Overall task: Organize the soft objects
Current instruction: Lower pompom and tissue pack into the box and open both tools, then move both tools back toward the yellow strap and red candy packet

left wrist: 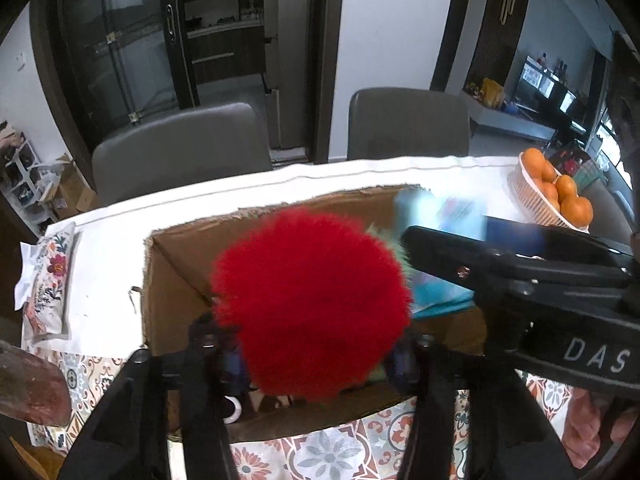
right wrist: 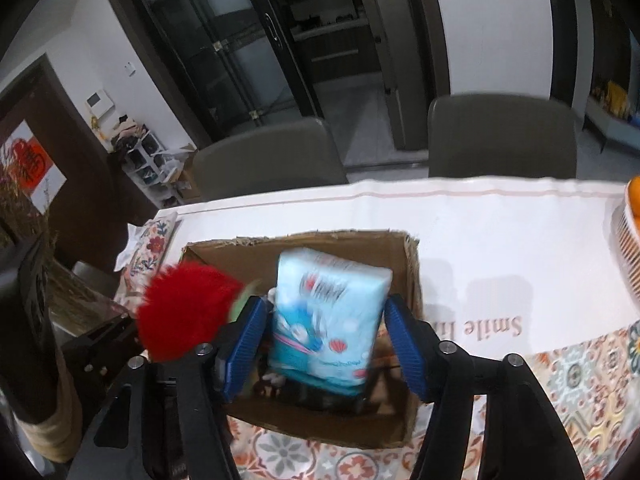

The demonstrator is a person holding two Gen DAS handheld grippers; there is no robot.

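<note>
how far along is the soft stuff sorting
Midway. Both items are over the cardboard box but neither looks settled. The left hand-held gripper holds the red fluffy ball above the opening. The right hand-held gripper has open jaws around the blue tissue pack, seemingly just let go. Left over: the floral pillow on the table beside the box.

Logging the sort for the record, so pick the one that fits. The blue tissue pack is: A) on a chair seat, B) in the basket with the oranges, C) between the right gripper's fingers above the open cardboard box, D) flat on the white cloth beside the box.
C: the blue tissue pack sits between the right gripper fingers, over the open cardboard box.
</note>
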